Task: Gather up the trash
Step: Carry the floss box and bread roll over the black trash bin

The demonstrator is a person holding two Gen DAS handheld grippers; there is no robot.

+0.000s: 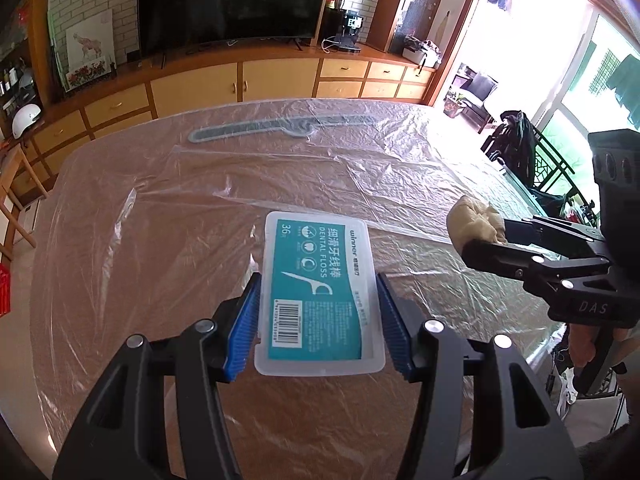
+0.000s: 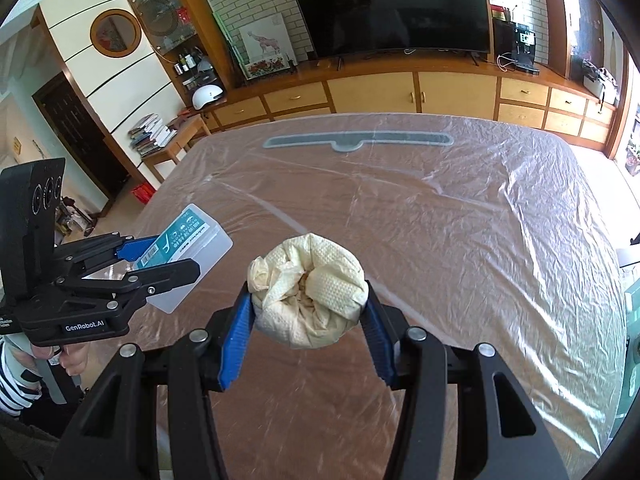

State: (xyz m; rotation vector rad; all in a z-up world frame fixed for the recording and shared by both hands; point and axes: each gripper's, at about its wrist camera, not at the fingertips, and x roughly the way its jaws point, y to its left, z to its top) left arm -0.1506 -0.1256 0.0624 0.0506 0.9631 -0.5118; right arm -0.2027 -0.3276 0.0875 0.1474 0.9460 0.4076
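Observation:
My left gripper (image 1: 318,288) is shut on a clear plastic dental floss box (image 1: 318,292) with a teal label, held above the table between the blue pads. The same box (image 2: 192,248) and the left gripper (image 2: 160,258) show at the left of the right wrist view. My right gripper (image 2: 307,300) is shut on a crumpled cream paper towel ball (image 2: 308,292), lifted off the table. That ball (image 1: 474,222) and the right gripper (image 1: 486,236) appear at the right of the left wrist view.
The table (image 2: 460,240) is covered with crinkled clear plastic sheet. A long grey flat piece (image 2: 356,140) lies under the sheet near the far edge. Wooden cabinets (image 2: 380,92) with a television stand behind. A hand and striped sleeve (image 2: 16,376) hold the left gripper.

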